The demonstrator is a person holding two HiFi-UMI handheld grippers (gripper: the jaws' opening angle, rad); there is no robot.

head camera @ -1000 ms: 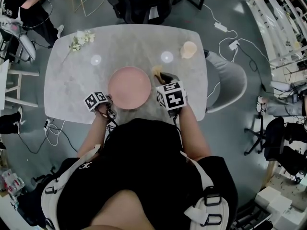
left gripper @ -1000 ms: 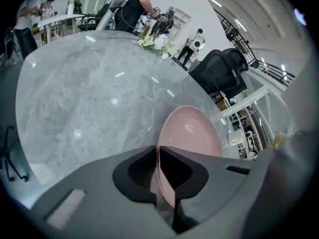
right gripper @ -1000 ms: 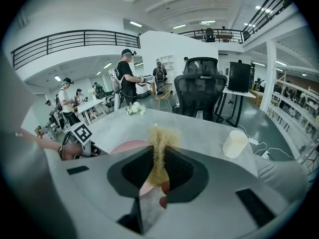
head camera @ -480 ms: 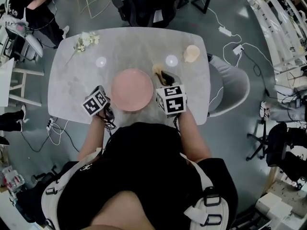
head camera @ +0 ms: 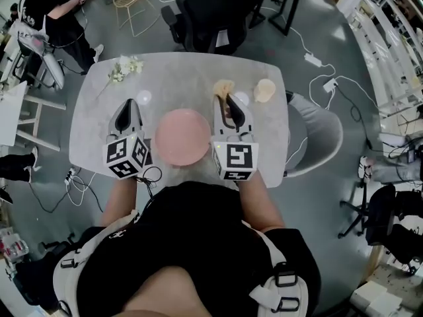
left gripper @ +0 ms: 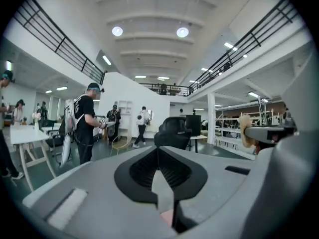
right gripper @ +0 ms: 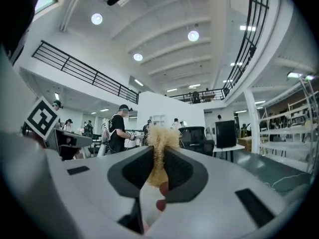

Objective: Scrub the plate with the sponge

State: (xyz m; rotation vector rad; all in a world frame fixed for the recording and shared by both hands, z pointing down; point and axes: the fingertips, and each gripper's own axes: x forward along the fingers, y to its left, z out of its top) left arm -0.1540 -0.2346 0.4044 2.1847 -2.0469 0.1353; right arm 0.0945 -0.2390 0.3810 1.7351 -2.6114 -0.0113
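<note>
The person holds both arms out in front, over the near edge of the table [head camera: 92, 127]. The left arm [head camera: 121, 200] and the right arm [head camera: 256, 200] are lifted up, and both claws point flat, out across the room.

The left gripper [head camera: 129, 104] is above the table, just left of the plate [head camera: 182, 137]. Its jaws have just been closing and now they are pressed together. Nothing is between them.

The right gripper [head camera: 229, 103] is just right of the plate. Its jaws squeeze the fluffy tan sponge [right gripper: 158, 142], which sticks out past the tips.

The pink plate lies flat on the table between the two claws. Neither claw touches it, and the sponge is up in the air, away from it.

A small beige thing [head camera: 265, 90] and some white flowers [head camera: 125, 66] sit near the far side of the table.
</note>
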